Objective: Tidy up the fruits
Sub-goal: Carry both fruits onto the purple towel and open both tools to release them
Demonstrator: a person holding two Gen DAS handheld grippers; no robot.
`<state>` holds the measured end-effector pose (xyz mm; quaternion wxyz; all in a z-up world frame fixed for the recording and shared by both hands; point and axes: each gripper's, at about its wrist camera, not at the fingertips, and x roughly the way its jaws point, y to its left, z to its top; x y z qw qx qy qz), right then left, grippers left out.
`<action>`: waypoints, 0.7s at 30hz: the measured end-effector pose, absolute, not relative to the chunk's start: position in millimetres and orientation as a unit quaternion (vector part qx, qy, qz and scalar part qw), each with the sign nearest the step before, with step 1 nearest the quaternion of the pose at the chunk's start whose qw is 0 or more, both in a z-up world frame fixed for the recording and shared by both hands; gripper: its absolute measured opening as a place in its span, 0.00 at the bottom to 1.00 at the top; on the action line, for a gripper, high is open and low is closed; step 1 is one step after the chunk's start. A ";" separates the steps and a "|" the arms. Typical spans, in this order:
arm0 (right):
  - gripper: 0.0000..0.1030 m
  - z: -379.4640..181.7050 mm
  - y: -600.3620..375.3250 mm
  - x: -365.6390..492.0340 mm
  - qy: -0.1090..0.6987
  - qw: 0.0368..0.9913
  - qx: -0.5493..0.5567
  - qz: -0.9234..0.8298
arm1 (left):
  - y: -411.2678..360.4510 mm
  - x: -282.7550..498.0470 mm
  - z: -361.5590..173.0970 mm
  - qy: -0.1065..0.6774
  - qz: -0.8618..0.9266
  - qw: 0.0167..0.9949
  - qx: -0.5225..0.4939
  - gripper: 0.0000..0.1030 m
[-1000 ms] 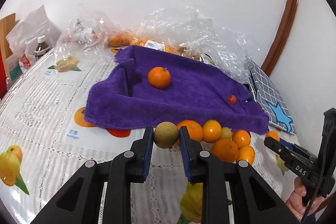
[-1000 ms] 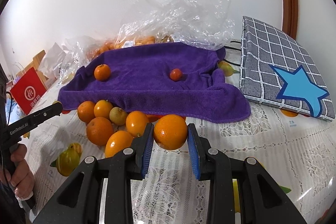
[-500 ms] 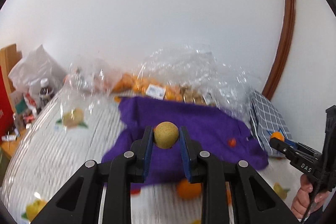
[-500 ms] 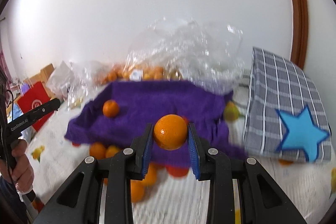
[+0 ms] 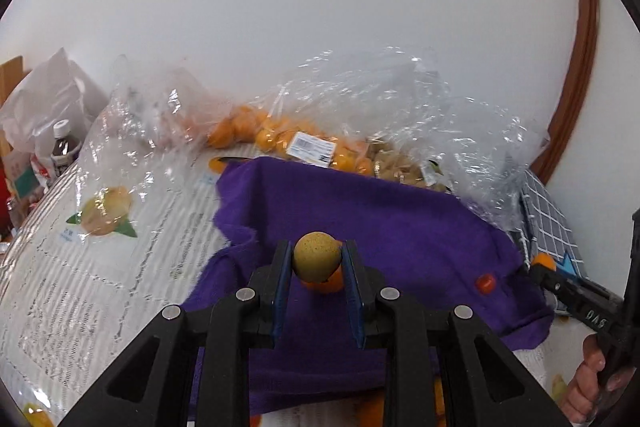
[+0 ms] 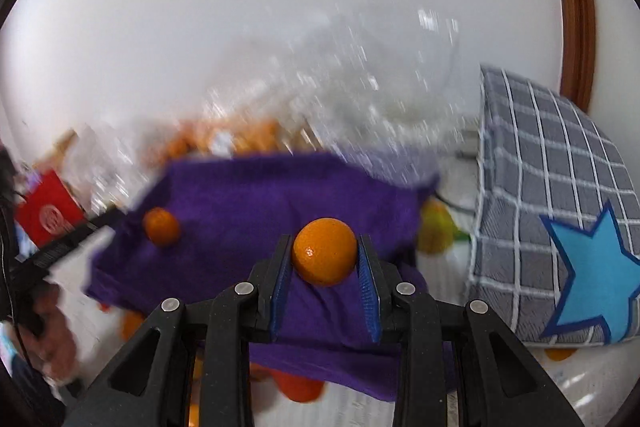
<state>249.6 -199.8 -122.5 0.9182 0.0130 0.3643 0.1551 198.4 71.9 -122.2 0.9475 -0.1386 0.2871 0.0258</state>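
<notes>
My left gripper (image 5: 316, 261) is shut on a yellow-brown speckled fruit (image 5: 316, 255) and holds it above the purple towel (image 5: 400, 227). An orange (image 5: 326, 283) lies on the towel just behind it, and a small red fruit (image 5: 485, 283) lies to the right. My right gripper (image 6: 324, 257) is shut on an orange (image 6: 324, 251) and holds it above the purple towel (image 6: 260, 195). Another orange (image 6: 161, 227) lies on the towel at the left. More oranges (image 6: 300, 389) lie on the table below the towel's front edge.
Clear plastic bags (image 5: 360, 99) with oranges lie behind the towel by the wall. A grey checked cushion with a blue star (image 6: 560, 227) stands at the right. A bottle (image 5: 64, 143) and a white bag stand far left. A lace tablecloth (image 5: 80, 287) covers the table.
Both grippers have lifted their fruits off the table and moved forward over the purple towel. The pile of oranges has dropped below the front of both views.
</notes>
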 end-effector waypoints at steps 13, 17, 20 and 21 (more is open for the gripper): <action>0.31 -148.8 -200.6 260.4 0.400 0.903 0.005 0.154 | 56.2 210.3 -138.5 0.337 0.028 0.935 -0.105 0.23; 0.31 -154.8 -197.0 260.6 0.409 0.899 0.003 0.155 | 57.4 213.2 -143.2 0.350 0.023 0.929 -0.115 0.23; 0.31 -156.4 -196.1 259.5 0.408 0.900 -0.001 0.153 | 58.5 216.7 -148.6 0.363 0.025 0.924 -0.117 0.23; 0.31 -156.5 -196.1 259.6 0.408 0.900 -0.002 0.153 | 58.8 217.2 -149.2 0.365 0.026 0.923 -0.118 0.23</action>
